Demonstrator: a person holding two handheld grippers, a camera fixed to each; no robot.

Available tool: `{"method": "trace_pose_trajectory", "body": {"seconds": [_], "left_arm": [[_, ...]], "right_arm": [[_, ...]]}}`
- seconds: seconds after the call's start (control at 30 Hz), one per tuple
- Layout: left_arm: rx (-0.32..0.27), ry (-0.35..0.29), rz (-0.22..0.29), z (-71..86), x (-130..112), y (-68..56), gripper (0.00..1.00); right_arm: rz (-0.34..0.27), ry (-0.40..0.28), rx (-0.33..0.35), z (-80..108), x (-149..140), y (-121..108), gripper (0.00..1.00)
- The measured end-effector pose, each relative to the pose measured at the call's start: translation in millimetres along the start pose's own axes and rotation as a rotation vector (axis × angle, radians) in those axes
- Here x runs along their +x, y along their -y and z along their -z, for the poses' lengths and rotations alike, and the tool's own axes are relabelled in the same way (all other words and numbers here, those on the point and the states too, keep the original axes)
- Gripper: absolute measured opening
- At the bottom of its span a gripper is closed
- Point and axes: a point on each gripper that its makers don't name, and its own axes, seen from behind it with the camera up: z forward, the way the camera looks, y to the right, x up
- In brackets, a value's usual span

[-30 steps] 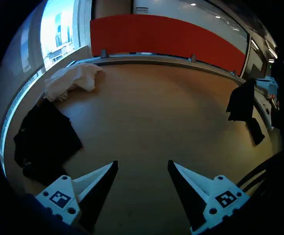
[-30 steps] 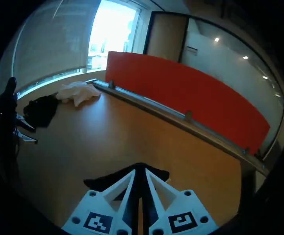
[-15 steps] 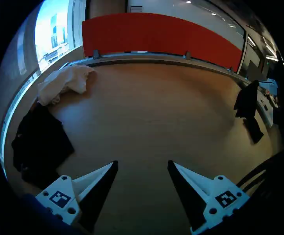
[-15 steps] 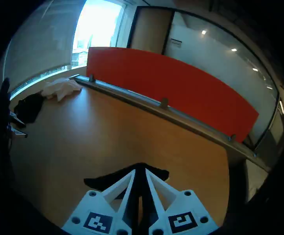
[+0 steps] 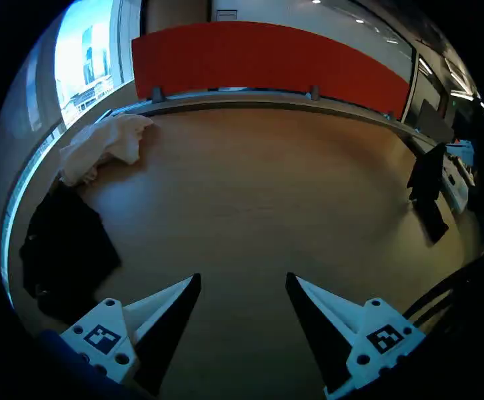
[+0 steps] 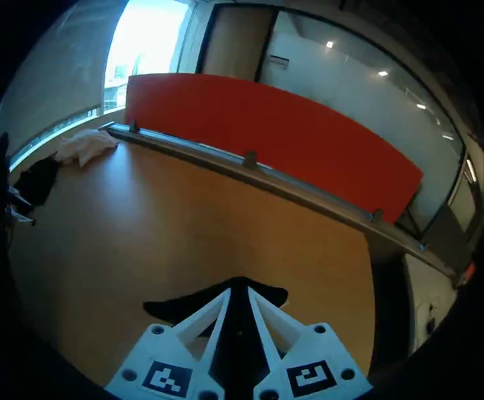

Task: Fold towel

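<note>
A black towel is pinched between the fingers of my right gripper, which is shut on it; dark cloth sticks out on both sides of the tips. In the left gripper view the same black towel hangs at the table's far right. My left gripper stands open above bare wood with nothing between its fingers. In the right gripper view the left gripper shows small at the far left edge, in a dark hand.
A wooden table spreads ahead, bounded at the back by a red divider on a metal rail. A crumpled white towel lies at the back left, with another black cloth nearer. Windows run along the left.
My right gripper has swung to the right with the black towel still in it, so the white towel slid left in its view. The left gripper has shifted only slightly and stays open.
</note>
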Motion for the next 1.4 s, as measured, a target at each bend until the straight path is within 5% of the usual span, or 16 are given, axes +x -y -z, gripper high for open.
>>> {"method": "trace_pose_trajectory", "body": {"seconds": [0.5, 1.4], "left_arm": [[-0.009, 0.004, -0.010, 0.3, -1, -8.4, 0.94], [-0.012, 0.013, -0.035, 5.0, -8, -10.4, 0.94]], "right_arm": [[-0.044, 0.039, -0.051, 26.4, -41, -24, 0.03], [-0.100, 0.197, -0.140, 59.6, -167, -40, 0.03]]}}
